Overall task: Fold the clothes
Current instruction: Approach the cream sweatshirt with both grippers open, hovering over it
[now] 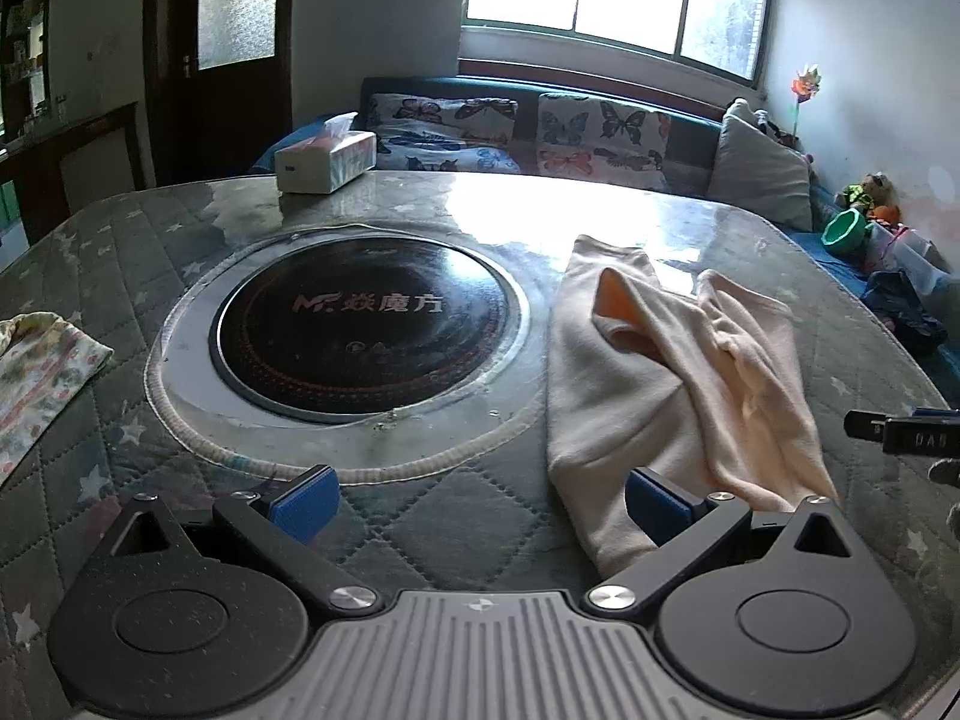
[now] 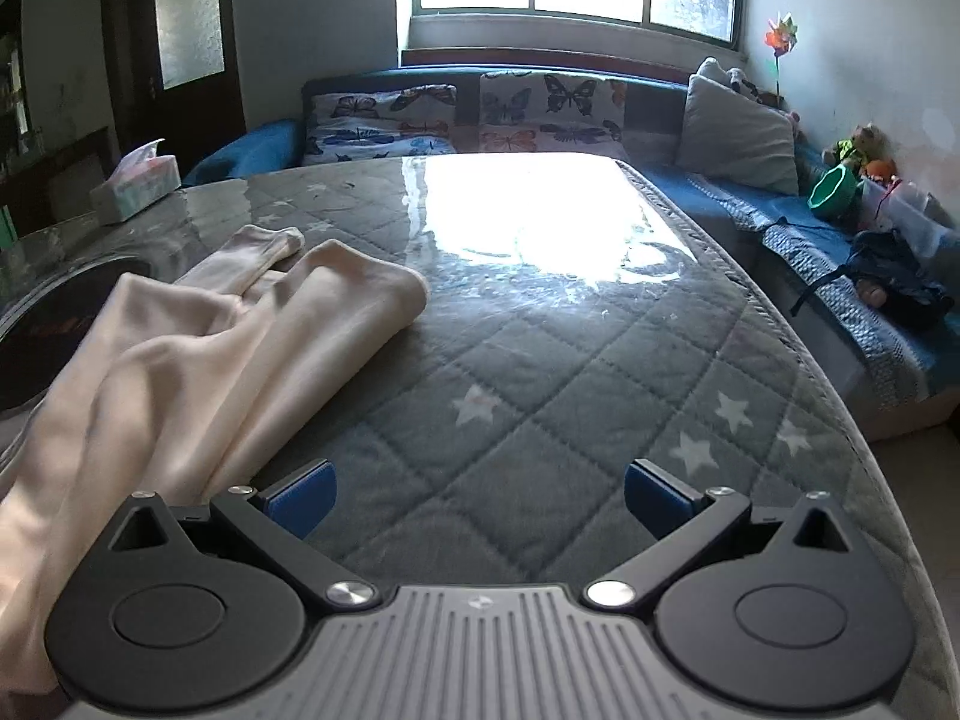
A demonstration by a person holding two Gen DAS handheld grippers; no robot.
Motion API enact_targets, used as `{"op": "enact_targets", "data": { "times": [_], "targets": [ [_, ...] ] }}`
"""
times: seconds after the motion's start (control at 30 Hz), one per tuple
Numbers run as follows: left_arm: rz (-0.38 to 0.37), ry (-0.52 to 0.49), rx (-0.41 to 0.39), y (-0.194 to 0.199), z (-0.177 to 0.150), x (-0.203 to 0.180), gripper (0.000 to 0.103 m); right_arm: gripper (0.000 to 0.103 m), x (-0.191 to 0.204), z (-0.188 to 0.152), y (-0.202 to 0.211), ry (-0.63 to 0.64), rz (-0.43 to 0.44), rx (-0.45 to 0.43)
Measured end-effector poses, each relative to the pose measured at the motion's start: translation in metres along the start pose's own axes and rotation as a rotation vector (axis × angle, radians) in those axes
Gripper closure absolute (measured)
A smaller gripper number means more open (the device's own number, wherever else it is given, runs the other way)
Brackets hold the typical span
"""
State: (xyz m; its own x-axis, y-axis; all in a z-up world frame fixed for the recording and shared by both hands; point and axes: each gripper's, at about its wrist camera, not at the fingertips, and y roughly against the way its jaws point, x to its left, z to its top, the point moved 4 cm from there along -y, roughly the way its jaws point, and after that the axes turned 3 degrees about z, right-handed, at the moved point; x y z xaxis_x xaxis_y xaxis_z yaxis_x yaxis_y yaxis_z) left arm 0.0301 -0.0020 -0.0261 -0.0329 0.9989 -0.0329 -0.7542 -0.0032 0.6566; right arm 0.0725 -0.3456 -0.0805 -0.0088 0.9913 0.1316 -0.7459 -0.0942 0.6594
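Note:
A pale peach garment (image 1: 672,384) lies crumpled on the quilted table cover, right of the round black cooktop. My left gripper (image 1: 480,507) is open just above the cover at the garment's near end; its right blue pad (image 1: 657,504) overlaps the cloth's lower edge. In the right wrist view the same garment (image 2: 198,360) stretches along the left side, its legs pointing away. My right gripper (image 2: 480,501) is open over bare quilt, its left pad (image 2: 303,498) beside the cloth's near edge. Nothing is held in either gripper.
A black induction cooktop (image 1: 360,324) is set in the table's middle. A tissue box (image 1: 327,159) stands at the far edge. A floral cloth (image 1: 36,372) lies at the left. A sofa with butterfly cushions (image 2: 540,114) and clutter (image 2: 888,276) borders the far and right sides.

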Motion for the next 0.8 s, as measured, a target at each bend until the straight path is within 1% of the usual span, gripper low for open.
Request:
{"op": "enact_targets", "data": {
  "times": [0.1,0.17,0.23,0.3,0.6,0.8],
  "targets": [
    [-0.008,0.001,0.001,0.004,-0.001,-0.004,0.0,0.0,-0.005,0.0,0.007,-0.028,0.015,-0.014],
    [-0.014,0.001,0.002,0.006,-0.001,-0.006,0.0,0.0,0.01,-0.01,0.022,0.003,-0.013,-0.049],
    [-0.019,0.001,0.003,0.008,-0.002,-0.009,0.0,0.0,0.019,-0.018,0.036,0.024,-0.032,-0.063],
    [-0.025,0.002,0.003,0.011,-0.002,-0.011,0.0,0.0,0.015,-0.018,0.039,0.003,-0.021,-0.05],
    [-0.043,0.0,0.006,0.02,-0.006,-0.019,0.0,0.0,0.05,-0.038,0.073,0.019,-0.026,-0.054],
    [-0.049,0.002,0.003,0.027,-0.012,-0.019,0.0,0.0,0.06,-0.044,0.08,0.021,-0.003,-0.05]
  ]
}}
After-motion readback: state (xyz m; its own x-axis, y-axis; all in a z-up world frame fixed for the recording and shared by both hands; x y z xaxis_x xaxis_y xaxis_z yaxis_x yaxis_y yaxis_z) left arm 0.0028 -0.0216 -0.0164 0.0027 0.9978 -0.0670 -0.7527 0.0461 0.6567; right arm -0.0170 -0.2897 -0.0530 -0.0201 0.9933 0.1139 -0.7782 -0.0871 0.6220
